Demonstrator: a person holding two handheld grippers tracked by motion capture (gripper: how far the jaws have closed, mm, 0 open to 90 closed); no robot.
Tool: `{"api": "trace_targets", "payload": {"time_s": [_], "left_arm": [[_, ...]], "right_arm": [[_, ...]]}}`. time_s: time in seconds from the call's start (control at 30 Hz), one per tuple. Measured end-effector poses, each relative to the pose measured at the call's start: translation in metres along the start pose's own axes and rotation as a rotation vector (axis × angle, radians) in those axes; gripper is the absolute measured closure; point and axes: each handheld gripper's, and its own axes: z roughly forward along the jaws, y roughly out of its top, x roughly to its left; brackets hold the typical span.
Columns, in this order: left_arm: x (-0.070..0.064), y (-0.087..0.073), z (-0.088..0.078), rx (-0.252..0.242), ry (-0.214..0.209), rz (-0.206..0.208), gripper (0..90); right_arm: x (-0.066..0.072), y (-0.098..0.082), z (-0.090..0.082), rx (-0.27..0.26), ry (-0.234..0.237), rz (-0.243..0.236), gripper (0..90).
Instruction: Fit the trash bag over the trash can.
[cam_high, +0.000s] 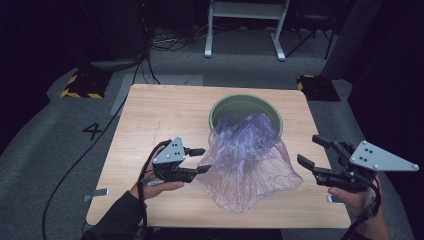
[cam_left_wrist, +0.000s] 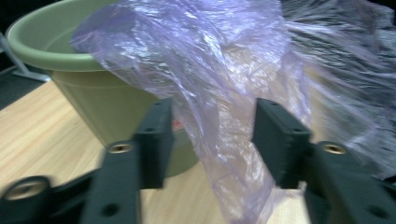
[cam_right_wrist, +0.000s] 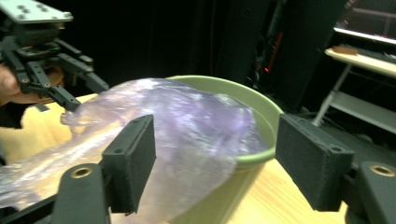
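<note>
Thin plastic bag draped half in, half out of a green tub.

The left tongs (cam_high: 201, 160) stand released at the bag's (cam_high: 250, 160) near-left edge, film between the jaws, unpinched. The bag looks light, limp, slippery; best pinched at a gathered edge. Tub (cam_high: 220, 107) beyond. The right tongs (cam_high: 312, 150) gape, clear of the bag; open tabletop (cam_high: 145, 115) all round.

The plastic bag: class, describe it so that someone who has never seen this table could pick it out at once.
Start at the light wooden table, then find the round green pot near its far edge. Spilling from the pot's rim toward the near edge, between the two black grippers, lies the thin, crinkled, see-through purple plastic bag, the one soft, translucent thing there.
</note>
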Motion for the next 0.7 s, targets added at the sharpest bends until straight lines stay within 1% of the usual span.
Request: {"api": "trace_targets", "payload": {"time_s": [0.07, 0.1, 0.13, 0.17, 0.2, 0.23, 0.27, 0.3, 0.33, 0.37, 0.4, 0.43, 0.47, 0.53, 0.6, 0.63, 0.67, 0.7], "left_arm": [[-0.002, 0.001, 0.001, 0.006, -0.002, -0.001, 34.5], [-0.003, 0.002, 0.002, 0.008, -0.003, -0.001, 31.2], [-0.004, 0.002, 0.003, 0.007, -0.009, -0.002, 29.1], [-0.005, 0.003, 0.004, 0.008, -0.020, -0.006, 28.3], [-0.007, 0.004, 0.005, 0.013, -0.032, 0.001, 26.5], [-0.009, 0.005, 0.006, 0.019, -0.032, 0.016, 25.7], [-0.010, 0.006, 0.007, 0.027, -0.025, 0.023, 26.7], [-0.011, 0.007, 0.008, 0.038, -0.022, 0.029, 28.9], [-0.012, 0.008, 0.009, 0.044, -0.016, 0.036, 32.3], [-0.013, 0.008, 0.011, 0.056, 0.003, 0.044, 39.2], [-0.012, 0.009, 0.013, 0.072, 0.024, 0.048, 47.9], [-0.011, 0.009, 0.015, 0.086, 0.027, 0.053, 54.2], [-0.010, 0.009, 0.016, 0.093, 0.018, 0.058, 58.0], [-0.008, 0.008, 0.018, 0.101, 0.039, 0.068, 66.5], [-0.004, 0.008, 0.018, 0.100, 0.043, 0.073, 74.3], [-0.002, 0.008, 0.018, 0.096, 0.053, 0.073, 77.7], [0.000, 0.007, 0.018, 0.093, 0.067, 0.070, 81.1], [0.002, 0.007, 0.017, 0.084, 0.073, 0.066, 83.6]], "right_arm": [[0.004, -0.001, 0.002, 0.003, 0.025, -0.016, 26.7], [0.006, -0.002, 0.005, 0.020, 0.034, -0.022, 26.0], [0.009, -0.003, 0.007, 0.042, 0.036, -0.039, 25.1], [0.011, -0.005, 0.010, 0.059, 0.042, -0.052, 24.8], [0.013, -0.007, 0.014, 0.074, 0.041, -0.061, 25.2], [0.014, -0.009, 0.018, 0.095, 0.035, -0.070, 26.5], [0.015, -0.011, 0.023, 0.117, 0.025, -0.080, 29.7], [0.014, -0.014, 0.028, 0.140, 0.013, -0.090, 40.3], [0.013, -0.017, 0.032, 0.158, 0.012, -0.098, 52.5], [0.012, -0.020, 0.036, 0.169, 0.021, -0.104, 57.0], [0.010, -0.022, 0.040, 0.174, 0.010, -0.112, 66.3], [0.009, -0.025, 0.043, 0.176, -0.005, -0.118, 72.3], [0.006, -0.027, 0.046, 0.176, -0.013, -0.116, 76.5], [0.002, -0.031, 0.052, 0.172, -0.028, -0.109, 83.8], [-0.001, -0.032, 0.058, 0.181, -0.062, -0.131, 86.0], [-0.004, -0.033, 0.060, 0.167, -0.063, -0.128, 87.8], [-0.006, -0.033, 0.061, 0.153, -0.058, -0.110, 89.2], [-0.008, -0.033, 0.063, 0.145, -0.065, -0.106, 89.5]]}}
